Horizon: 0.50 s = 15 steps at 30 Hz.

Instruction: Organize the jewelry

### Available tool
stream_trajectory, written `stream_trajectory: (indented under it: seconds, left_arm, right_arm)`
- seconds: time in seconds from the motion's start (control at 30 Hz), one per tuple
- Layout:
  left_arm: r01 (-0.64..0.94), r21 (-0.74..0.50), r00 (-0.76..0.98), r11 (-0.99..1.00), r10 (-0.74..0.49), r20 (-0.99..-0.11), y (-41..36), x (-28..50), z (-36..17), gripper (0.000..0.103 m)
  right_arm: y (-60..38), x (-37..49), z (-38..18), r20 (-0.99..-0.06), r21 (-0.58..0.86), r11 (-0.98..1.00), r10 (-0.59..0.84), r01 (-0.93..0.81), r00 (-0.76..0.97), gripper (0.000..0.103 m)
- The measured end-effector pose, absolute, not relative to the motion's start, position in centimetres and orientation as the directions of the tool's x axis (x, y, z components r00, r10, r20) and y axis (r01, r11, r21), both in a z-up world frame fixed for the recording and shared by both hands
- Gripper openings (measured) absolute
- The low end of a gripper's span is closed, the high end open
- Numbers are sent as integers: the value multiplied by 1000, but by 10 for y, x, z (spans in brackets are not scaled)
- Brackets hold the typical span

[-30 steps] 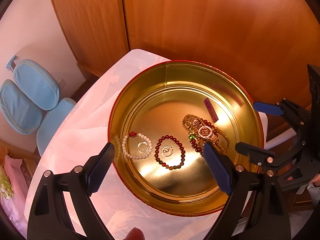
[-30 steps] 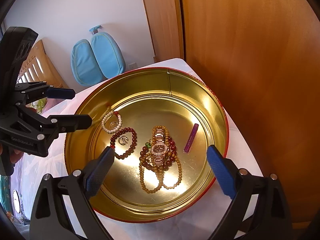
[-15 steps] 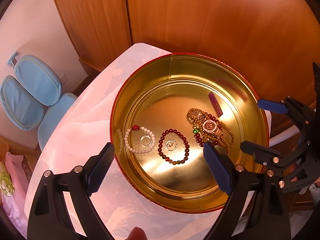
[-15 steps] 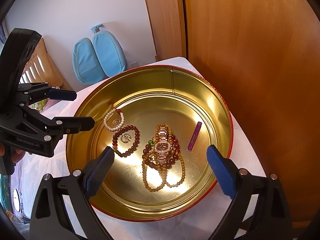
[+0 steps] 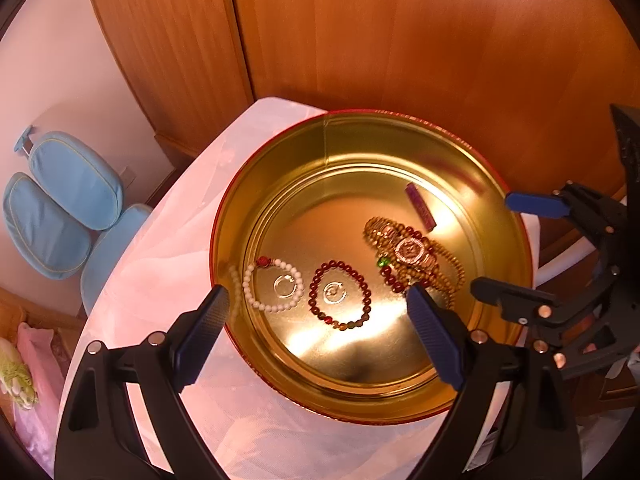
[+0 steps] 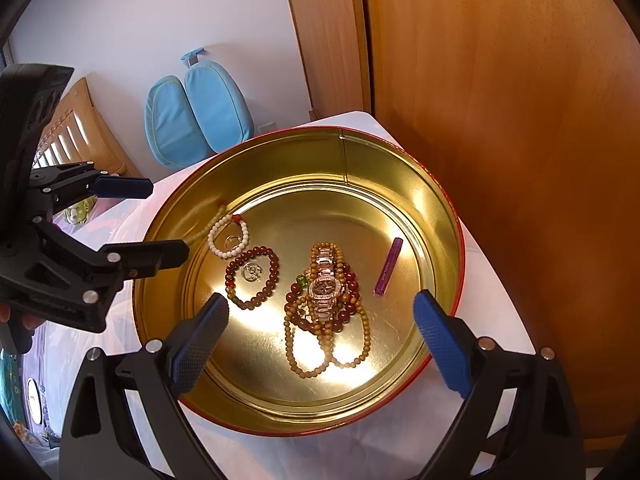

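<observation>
Jewelry sits loose in a round gold tin (image 5: pixel 400 136) with a red outer rim, on a table under a white cloth (image 5: pixel 160 248).

Left wrist view: white bead bracelet (image 5: pixel 272 286) at 9 o'clock of the tin floor, a clear ring (image 5: pixel 285 286) inside its loop. Just beside it toward centre, dark red bead bracelet (image 5: pixel 340 295) with another clear ring (image 5: pixel 335 293) inside. At 3 o'clock, rose-gold watch (image 5: pixel 410 250) lies on a tangle of tan bead necklace (image 5: pixel 454 270) and red beads. Purple tube (image 5: pixel 420 208) at 1 o'clock, apart from the pile. Left gripper (image 5: pixel 316 328) hovers over the near rim, jaws wide apart, empty. Right gripper (image 5: pixel 516 248) at 3 o'clock of the frame, jaws apart, empty. Blue chair (image 5: pixel 64 204) at 9 o'clock.

Right wrist view: same tin (image 6: pixel 440 216). Watch (image 6: pixel 326 286) centre, on tan necklace (image 6: pixel 320 356). Red bracelet (image 6: pixel 254 276) and white bracelet (image 6: pixel 228 236) toward 10 o'clock. Purple tube (image 6: pixel 388 266) at 3 o'clock. Right gripper (image 6: pixel 320 334) over the near rim, jaws wide apart, nothing held. Left gripper (image 6: pixel 158 220) at 9 o'clock, apart, above the tin's edge.
</observation>
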<state>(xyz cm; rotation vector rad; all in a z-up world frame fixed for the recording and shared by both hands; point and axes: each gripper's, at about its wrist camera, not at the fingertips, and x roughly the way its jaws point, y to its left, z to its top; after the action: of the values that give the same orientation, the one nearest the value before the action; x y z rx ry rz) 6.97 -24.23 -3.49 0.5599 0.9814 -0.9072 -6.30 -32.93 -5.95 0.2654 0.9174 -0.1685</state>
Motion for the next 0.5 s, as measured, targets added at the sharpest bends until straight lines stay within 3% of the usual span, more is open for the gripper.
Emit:
stream_trajectory:
  seconds: [0.5]
  left_arm:
    - [859,29,251,511,-371,-894,-242,61,-37,88]
  right_arm:
    - [-330,-67,-61,-800,160,954,-25,254,599,94]
